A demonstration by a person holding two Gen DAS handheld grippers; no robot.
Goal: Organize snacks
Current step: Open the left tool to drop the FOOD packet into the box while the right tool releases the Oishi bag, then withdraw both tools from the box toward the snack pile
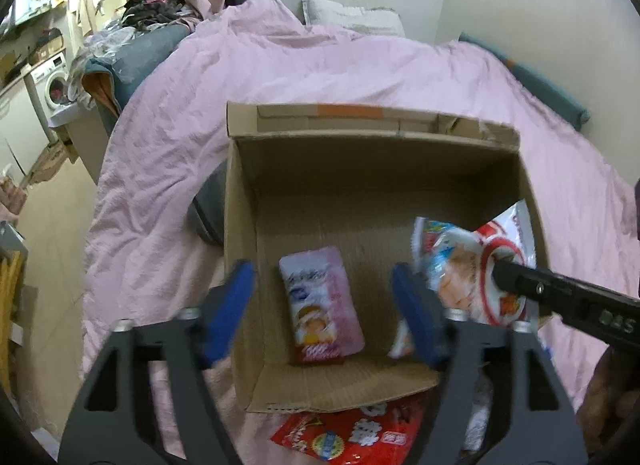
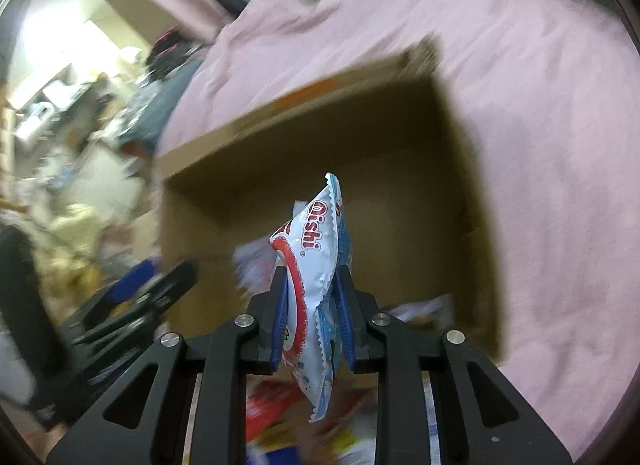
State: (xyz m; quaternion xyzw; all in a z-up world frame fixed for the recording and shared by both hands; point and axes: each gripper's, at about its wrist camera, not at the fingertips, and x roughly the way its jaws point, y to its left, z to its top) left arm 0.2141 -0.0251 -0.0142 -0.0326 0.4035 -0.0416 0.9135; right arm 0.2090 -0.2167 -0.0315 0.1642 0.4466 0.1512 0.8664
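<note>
The left wrist view looks down into an open cardboard box point(image 1: 256, 201) that stands on a bed with a pink cover point(image 1: 280, 65). The left claw point(image 1: 324, 305) is wide open and empty, its blue pads on either side of the near left part of the box. A pink pouch point(image 1: 320, 301) lies flat on the box floor directly below and between these pads, with its long axis running away from the camera. The right claw point(image 2: 312, 317) is closed on a white bag point(image 2: 310, 261) with red print, and the pads press its crinkled lower part, so the bag stands upright with its long axis along the fingers. This bag hangs over the right side of the box, and a second, bluish packet seems pinched together with it, though this is hard to tell. The right hand is therefore the nearer one for the coming drop: the free floor lies just ahead of and under the bag, beside the pink pouch. A red bag point(image 1: 352, 433) lies on the bed just outside the near wall of the box, nearest to the left claw. The bags are glossy, soft film with zigzag edges and will slip and crumple easily; the box is stiff, matt and brown.
</note>
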